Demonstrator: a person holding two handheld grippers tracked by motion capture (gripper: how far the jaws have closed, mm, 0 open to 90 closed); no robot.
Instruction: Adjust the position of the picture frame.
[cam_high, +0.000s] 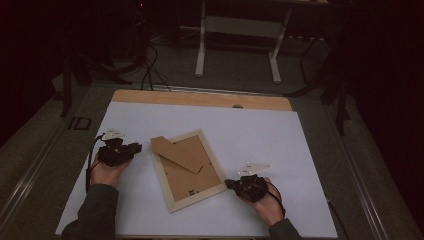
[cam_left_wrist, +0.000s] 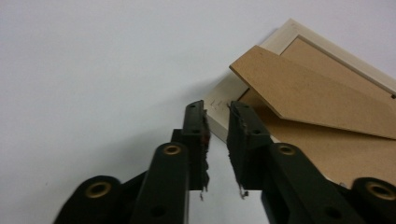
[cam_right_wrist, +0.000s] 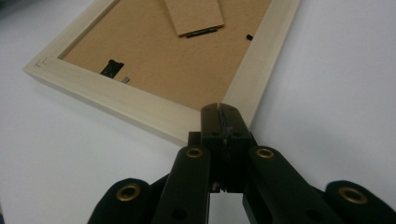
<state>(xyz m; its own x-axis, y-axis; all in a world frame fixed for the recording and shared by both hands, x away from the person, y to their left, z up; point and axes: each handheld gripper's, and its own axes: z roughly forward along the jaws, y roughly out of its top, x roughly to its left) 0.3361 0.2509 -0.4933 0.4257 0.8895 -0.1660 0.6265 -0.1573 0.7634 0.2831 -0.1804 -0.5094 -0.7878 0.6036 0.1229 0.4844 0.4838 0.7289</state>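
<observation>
A pale wooden picture frame (cam_high: 171, 200) lies face down and askew on the white tabletop (cam_high: 240, 130), its brown backing board (cam_high: 192, 177) upward. A brown easel stand (cam_high: 175, 152) is lifted off the backing at the frame's far left corner. My left gripper (cam_high: 135, 147) sits just left of that corner; in the left gripper view my left gripper (cam_left_wrist: 217, 109) has a narrow gap between its jaws, nothing in it, with the frame (cam_left_wrist: 289, 32) and stand (cam_left_wrist: 308, 93) just beyond. My right gripper (cam_high: 229, 184) is shut, with my right gripper's tips (cam_right_wrist: 219, 109) against the frame's (cam_right_wrist: 140, 105) near right corner.
A strip of bare wood (cam_high: 200, 98) runs along the table's far edge. Behind it stand the white legs of a desk (cam_high: 237, 30), with cables (cam_high: 150, 70) on the dark floor. Small metal clips (cam_right_wrist: 112, 67) sit on the backing board.
</observation>
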